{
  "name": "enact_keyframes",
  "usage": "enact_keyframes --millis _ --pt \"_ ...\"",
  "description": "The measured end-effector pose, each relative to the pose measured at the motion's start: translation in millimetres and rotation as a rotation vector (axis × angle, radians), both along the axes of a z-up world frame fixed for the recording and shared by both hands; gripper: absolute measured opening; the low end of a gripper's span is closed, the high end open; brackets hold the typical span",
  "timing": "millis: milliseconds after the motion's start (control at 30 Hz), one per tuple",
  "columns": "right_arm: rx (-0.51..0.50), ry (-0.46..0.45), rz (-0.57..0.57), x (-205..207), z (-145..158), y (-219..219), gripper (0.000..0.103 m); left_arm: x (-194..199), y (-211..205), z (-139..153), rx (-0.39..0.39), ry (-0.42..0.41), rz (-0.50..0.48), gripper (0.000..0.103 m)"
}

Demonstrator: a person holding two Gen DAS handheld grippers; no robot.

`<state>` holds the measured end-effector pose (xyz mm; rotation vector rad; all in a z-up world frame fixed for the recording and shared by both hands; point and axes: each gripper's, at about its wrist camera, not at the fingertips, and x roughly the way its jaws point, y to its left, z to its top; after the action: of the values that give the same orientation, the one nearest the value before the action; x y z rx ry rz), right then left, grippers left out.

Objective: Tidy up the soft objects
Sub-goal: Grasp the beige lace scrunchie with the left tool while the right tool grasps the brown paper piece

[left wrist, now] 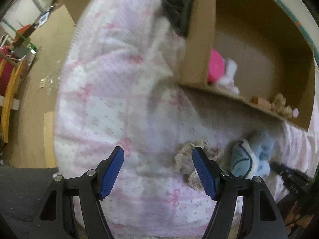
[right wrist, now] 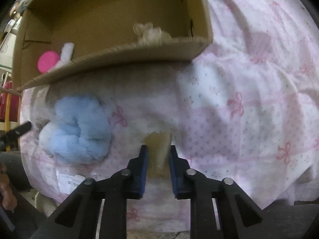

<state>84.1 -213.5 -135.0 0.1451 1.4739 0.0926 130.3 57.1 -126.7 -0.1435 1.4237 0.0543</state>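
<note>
- The left gripper (left wrist: 158,172) hovers over a pink-and-white quilt (left wrist: 111,103) printed with bows, its blue fingers (left wrist: 112,171) spread wide apart and holding nothing.
- A beige lace scrunchie (left wrist: 188,160) lies on the quilt just behind the left gripper's right-hand finger, partly hidden by it.
- Just beside the scrunchie sits a pale blue plush (left wrist: 259,149), with a teal-and-white soft piece (left wrist: 240,162) touching it.
- An open cardboard box (left wrist: 199,39) rests on the quilt beyond these items, its near wall just behind the plush.
- Inside the box: a bright pink round object (left wrist: 215,65) against the left wall, a white soft item (left wrist: 229,73) touching it, and a tan knobbly toy (left wrist: 281,105) nearer the front wall.
- The right gripper (right wrist: 157,149) has its fingers (right wrist: 142,159) drawn close, clamped on a flat tan piece (right wrist: 158,149) that sticks out forward between them; the blur leaves its material unclear.
- In the right wrist view, the plush (right wrist: 79,127) lies to the left of the held piece, between it and the box (right wrist: 127,51).
- A dark bundle (left wrist: 177,6) lies on the quilt against the box's outer left side.
</note>
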Motion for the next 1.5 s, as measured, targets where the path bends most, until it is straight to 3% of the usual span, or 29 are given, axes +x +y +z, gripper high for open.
enact_keyframes --millis 133,367,467,767,867,933,1000,1300,1500 --pt "0.067 -0.075 -0.054 -3.5 22.3 -9.0 0.020 3.8 -13.4 -8.6 -0.047 0.019 -0.047 0.069" --pt "0.116 -0.095 -0.070 -4.5 32.3 -12.5 0.020 9.7 -40.5 -29.2 -0.063 0.080 -0.139 0.069" --pt "0.126 -0.099 -0.073 -6.1 33.3 -12.5 0.020 11.3 -49.7 -40.9 -0.043 0.115 -0.176 0.070" --pt "0.144 -0.103 -0.072 -5.7 29.5 -13.4 0.020 4.2 -72.4 -51.7 0.048 0.089 -0.274 0.070" --pt "0.150 -0.103 -0.066 -7.0 30.5 -13.3 0.020 -5.6 -80.3 -55.6 0.057 0.082 -0.296 0.052" --pt "0.150 -0.105 -0.062 -7.5 30.5 -12.2 0.020 -7.2 -81.9 -54.7 0.053 0.075 -0.304 0.022" --pt "0.150 -0.109 -0.060 -7.8 30.8 -11.9 0.020 -7.6 -81.4 -54.3 0.046 0.072 -0.302 0.013" --pt "0.163 -0.138 -0.041 -10.4 35.7 -10.6 0.020 -20.2 -64.7 -15.3 0.031 0.019 -0.257 0.009" --pt "0.227 -0.223 -0.008 -13.8 55.0 -6.0 0.020 -28.1 -49.2 9.3 0.032 -0.043 -0.209 0.009"
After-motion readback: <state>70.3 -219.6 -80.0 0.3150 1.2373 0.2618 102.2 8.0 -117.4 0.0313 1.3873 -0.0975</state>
